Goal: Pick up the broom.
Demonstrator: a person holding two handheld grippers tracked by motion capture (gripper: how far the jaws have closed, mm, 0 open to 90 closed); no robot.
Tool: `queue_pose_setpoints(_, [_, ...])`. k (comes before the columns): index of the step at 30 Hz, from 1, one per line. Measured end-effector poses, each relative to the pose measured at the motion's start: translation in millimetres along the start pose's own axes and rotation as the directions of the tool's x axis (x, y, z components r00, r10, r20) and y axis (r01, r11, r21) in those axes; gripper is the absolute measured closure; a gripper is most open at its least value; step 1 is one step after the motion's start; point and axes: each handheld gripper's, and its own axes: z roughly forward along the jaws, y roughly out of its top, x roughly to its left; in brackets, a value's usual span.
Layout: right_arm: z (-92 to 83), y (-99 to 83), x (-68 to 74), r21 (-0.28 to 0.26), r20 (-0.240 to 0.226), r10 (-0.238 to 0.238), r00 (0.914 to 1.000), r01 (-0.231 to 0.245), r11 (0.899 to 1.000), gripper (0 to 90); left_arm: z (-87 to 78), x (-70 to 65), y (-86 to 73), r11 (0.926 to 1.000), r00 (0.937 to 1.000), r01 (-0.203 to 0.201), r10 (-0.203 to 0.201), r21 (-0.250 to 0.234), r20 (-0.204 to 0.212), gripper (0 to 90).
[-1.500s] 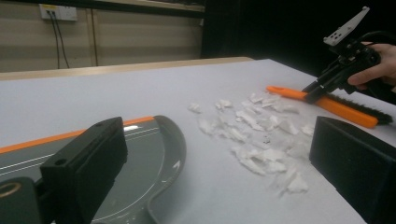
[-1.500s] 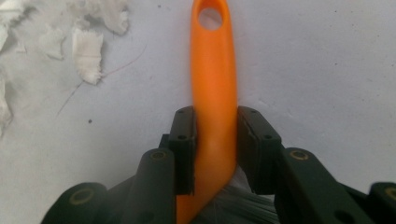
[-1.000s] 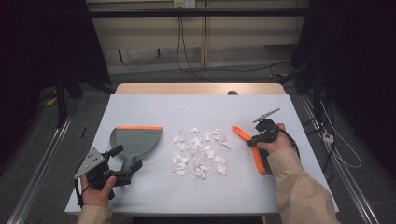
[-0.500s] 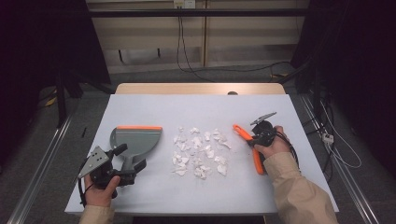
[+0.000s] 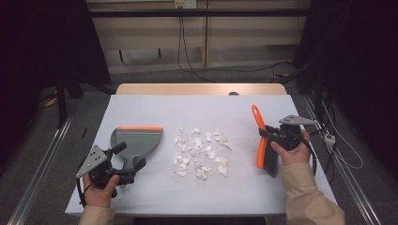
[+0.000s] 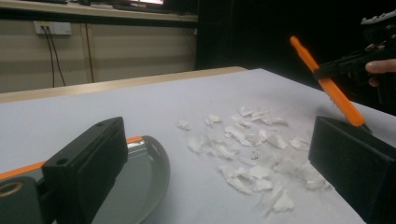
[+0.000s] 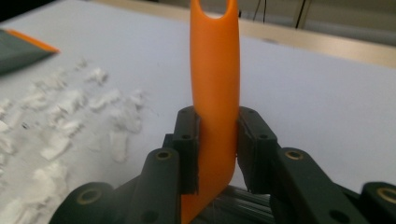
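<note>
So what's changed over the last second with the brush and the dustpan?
The right gripper, shut on the brush, has lifted it off the table and swung it upright, handle up. The left gripper at the dustpan, the pan and the paper scraps stayed put.

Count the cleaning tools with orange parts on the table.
2: a grey plastic dustpan with an orange edge at the left gripper; an orange-handled black-bristled brush clamped in the right gripper.
</note>
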Motion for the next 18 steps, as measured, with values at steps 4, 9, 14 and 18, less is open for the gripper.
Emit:
queue_pose_setpoints(4, [-18.7, -2.7, 3.4, -0.127, -0.017, 0.009, 0.9998, -0.011, 0.992, 71.6, 3.7, -3.1, 2.3, 0.9998, 0.9997, -0.016, 0.016, 0.011, 0.021, 4.3])
queue_pose_setpoints(9, [-31.1, -5.1, 3.1, -0.193, -0.02, 0.043, 0.9989, -0.046, 0.98, 71.7, 7.7, -5.9, 4.8, 0.9997, 0.999, -0.018, 0.018, 0.016, 0.041, 4.3])
queue_pose_setpoints(14, [-37.4, -7.4, -0.5, -0.232, -0.016, 0.064, 0.9978, -0.066, 0.97, 71.7, 11.0, -8.7, 5.2, 0.9996, 0.9983, -0.02, 0.019, 0.017, 0.055, 4.3])
queue_pose_setpoints(18, [-39.2, -6.1, 1.4, -0.264, -0.017, 0.066, 0.9976, -0.069, 0.962, 71.7, 14.0, -9.3, 6.7, 0.9997, 0.9976, -0.017, 0.016, 0.015, 0.067, 4.3])
